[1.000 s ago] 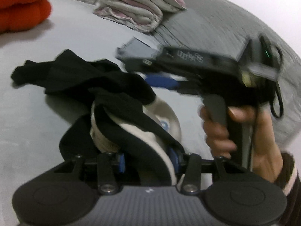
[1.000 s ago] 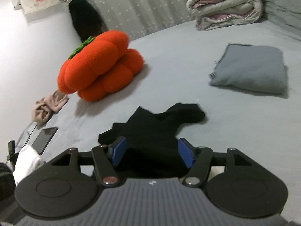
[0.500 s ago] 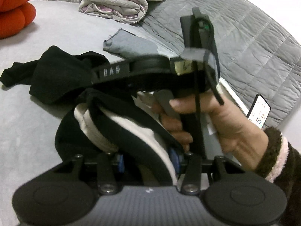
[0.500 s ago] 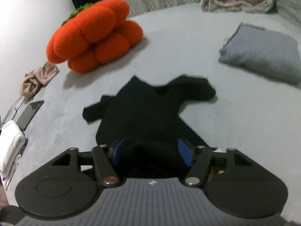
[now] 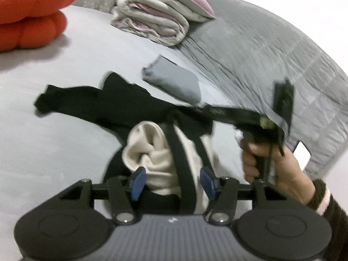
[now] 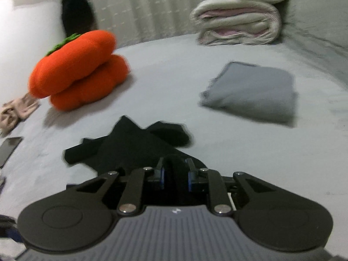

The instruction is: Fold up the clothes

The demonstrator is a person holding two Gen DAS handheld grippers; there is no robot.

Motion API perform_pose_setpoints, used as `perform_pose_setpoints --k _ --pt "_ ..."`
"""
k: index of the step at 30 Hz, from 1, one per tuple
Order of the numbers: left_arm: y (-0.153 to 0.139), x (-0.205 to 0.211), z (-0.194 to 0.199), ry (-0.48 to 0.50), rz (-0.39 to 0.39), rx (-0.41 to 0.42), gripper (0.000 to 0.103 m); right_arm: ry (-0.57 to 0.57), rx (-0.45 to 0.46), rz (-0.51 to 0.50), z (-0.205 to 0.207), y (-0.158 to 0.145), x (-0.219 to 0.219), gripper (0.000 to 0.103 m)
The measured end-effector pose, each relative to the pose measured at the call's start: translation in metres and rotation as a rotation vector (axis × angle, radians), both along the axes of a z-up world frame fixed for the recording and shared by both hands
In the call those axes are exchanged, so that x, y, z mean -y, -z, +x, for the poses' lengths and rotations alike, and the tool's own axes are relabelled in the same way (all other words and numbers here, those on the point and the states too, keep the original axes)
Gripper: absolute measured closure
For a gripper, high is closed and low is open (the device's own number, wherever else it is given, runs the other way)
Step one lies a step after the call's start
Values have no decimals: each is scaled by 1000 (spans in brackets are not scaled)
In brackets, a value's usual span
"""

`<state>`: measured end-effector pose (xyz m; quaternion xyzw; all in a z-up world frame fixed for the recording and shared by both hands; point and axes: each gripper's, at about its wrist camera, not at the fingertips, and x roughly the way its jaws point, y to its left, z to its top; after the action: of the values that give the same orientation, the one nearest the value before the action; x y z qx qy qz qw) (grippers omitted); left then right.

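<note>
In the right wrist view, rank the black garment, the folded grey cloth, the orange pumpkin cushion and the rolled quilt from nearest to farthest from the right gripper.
1. black garment, at the right gripper
2. folded grey cloth, right; orange pumpkin cushion, left: too close to call
3. rolled quilt, far right

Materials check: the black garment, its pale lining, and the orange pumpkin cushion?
Black garment: matte, limp knit or fleece, no sheen. Pale lining: cream, fuzzy-looking, bunched in soft folds, probably fleece. Orange pumpkin cushion: plush fabric, stuffed lobes; blur hides the weave.
</note>
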<state>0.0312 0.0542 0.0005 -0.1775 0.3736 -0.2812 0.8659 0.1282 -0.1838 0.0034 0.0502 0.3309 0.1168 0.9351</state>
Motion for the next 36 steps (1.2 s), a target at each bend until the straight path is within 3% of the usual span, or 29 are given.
perform_pose_setpoints --k 7,12,17,23,26,33,34,36 --pt "8 -14 16 -100 23 -61 45 125 19 -62 -3 0 33 84" --pt "23 -23 31 -199 58 -160 45 186 34 -145 -5 1 46 85" --pt "43 -32 43 -301 46 -255 46 186 -22 -142 -5 11 60 85" --pt "54 -26 66 -380 -58 -288 46 149 -62 -150 -13 23 60 85" --pt "58 -17 79 -390 -136 -308 46 136 -74 -143 -15 25 61 84" --pt "73 7 97 -402 -239 -322 47 110 -106 -116 -17 32 57 81" --pt "75 10 98 -401 -250 -319 49 103 -109 -119 -18 34 55 81" --pt "76 11 98 -409 -234 -322 72 90 -102 -141 -22 36 50 80"
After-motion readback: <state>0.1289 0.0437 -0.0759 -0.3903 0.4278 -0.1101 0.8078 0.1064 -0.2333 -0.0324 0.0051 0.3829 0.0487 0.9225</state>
